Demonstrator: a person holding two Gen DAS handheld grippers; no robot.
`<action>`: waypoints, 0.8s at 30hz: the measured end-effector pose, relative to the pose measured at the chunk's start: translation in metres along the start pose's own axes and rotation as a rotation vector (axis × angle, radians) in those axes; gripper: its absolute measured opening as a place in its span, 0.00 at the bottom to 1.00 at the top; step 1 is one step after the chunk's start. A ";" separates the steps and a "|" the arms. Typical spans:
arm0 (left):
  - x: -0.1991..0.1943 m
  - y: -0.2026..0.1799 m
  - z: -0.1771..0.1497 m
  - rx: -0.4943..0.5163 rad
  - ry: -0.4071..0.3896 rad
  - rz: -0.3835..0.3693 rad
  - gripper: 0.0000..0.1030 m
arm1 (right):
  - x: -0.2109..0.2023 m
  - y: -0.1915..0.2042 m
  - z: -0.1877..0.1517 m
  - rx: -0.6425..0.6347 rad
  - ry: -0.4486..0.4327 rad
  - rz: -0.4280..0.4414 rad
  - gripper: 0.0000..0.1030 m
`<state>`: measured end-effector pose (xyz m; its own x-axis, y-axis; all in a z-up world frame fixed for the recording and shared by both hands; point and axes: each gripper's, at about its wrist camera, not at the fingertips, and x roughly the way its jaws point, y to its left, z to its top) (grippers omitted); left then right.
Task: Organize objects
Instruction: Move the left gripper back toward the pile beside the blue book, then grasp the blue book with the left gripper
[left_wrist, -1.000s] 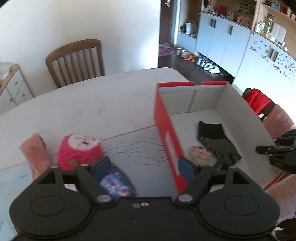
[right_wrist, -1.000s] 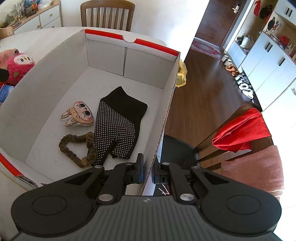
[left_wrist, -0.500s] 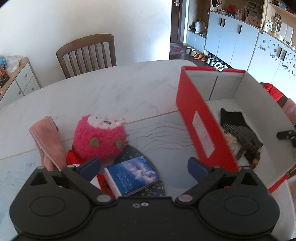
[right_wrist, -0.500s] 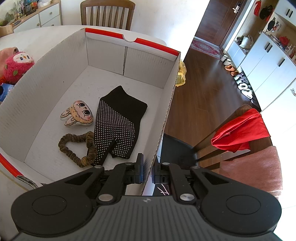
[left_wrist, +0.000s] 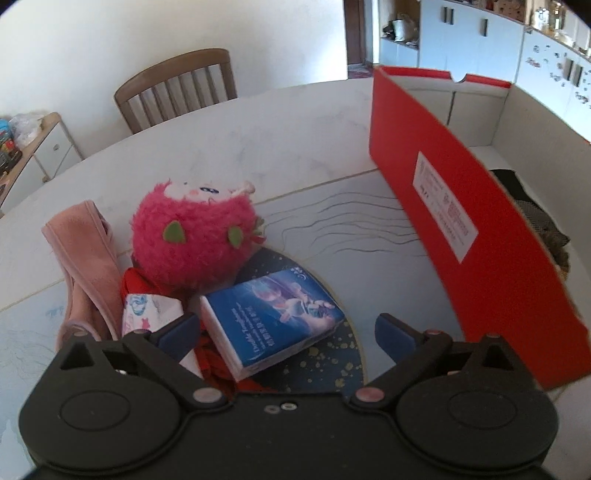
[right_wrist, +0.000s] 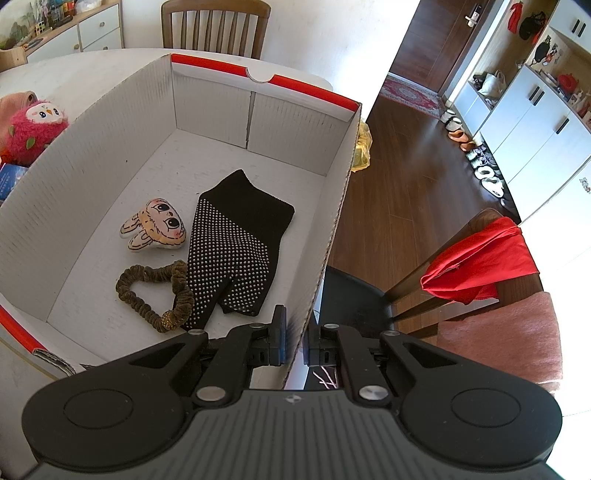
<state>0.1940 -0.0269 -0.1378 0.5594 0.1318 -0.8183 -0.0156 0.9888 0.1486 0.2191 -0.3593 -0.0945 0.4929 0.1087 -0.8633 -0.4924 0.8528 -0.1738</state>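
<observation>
Left gripper (left_wrist: 284, 326) hangs spread wide and empty over the clutter; right gripper (right_wrist: 293, 341) is clamped on the near wall of the red-and-white cardboard box (right_wrist: 334, 229), light but flexing. On the table left of it, the fluffy pink plush toy (left_wrist: 194, 240) squashes: pinch its middle. The blue picture-printed carton (left_wrist: 271, 312) looks rigid and slick: grip its long sides.

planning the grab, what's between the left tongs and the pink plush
The blue book, lying between the open left tongs and the pink plush, in the left wrist view.
</observation>
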 end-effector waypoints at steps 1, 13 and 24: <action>0.003 -0.003 0.000 -0.003 0.006 0.010 0.98 | 0.000 0.000 0.000 -0.001 0.000 0.000 0.08; 0.022 -0.024 0.001 -0.022 0.015 0.111 0.97 | 0.000 0.001 0.001 0.001 0.001 0.000 0.08; 0.022 -0.015 0.010 -0.097 0.024 0.099 0.87 | 0.001 0.002 0.002 0.006 0.002 0.001 0.08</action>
<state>0.2148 -0.0391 -0.1527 0.5313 0.2301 -0.8154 -0.1506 0.9727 0.1763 0.2200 -0.3567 -0.0944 0.4912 0.1086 -0.8643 -0.4887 0.8557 -0.1702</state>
